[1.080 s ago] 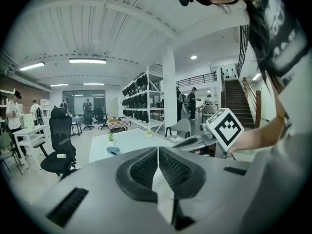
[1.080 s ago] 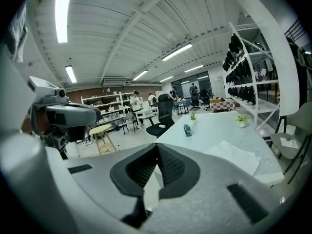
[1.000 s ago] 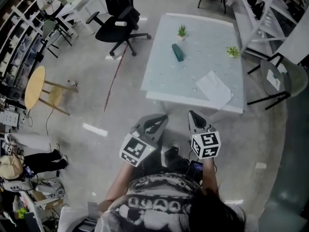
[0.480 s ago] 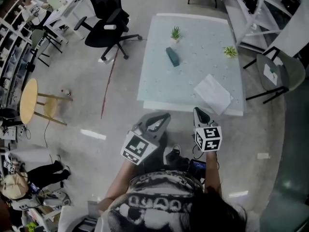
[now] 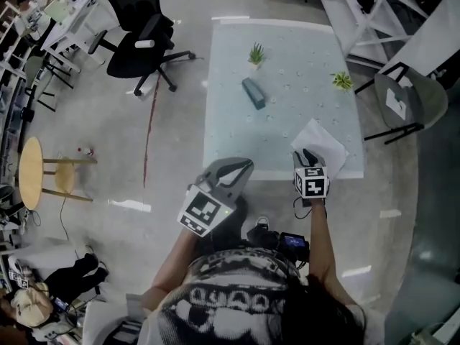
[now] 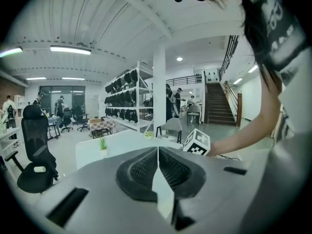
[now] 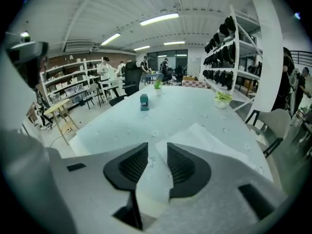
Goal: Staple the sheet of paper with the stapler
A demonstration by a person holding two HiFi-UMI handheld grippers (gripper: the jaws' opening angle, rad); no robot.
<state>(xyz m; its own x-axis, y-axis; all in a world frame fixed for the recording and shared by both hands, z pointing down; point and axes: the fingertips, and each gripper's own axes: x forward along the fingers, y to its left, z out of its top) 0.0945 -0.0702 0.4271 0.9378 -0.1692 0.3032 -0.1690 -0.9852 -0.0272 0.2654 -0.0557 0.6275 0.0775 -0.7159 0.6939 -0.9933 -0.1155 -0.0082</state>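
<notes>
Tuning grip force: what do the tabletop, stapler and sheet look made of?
Tabletop: pale blue-white, smooth with slight sheen, perhaps glass or laminate.
Stapler: dark teal, matte, likely plastic shell; too small to confirm.
Sheet: thin white matte paper, lying flat.

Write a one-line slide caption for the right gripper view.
Right gripper, jaws just opening with nothing between them, points at the sheet of paper on the table; stapler beyond.
</notes>
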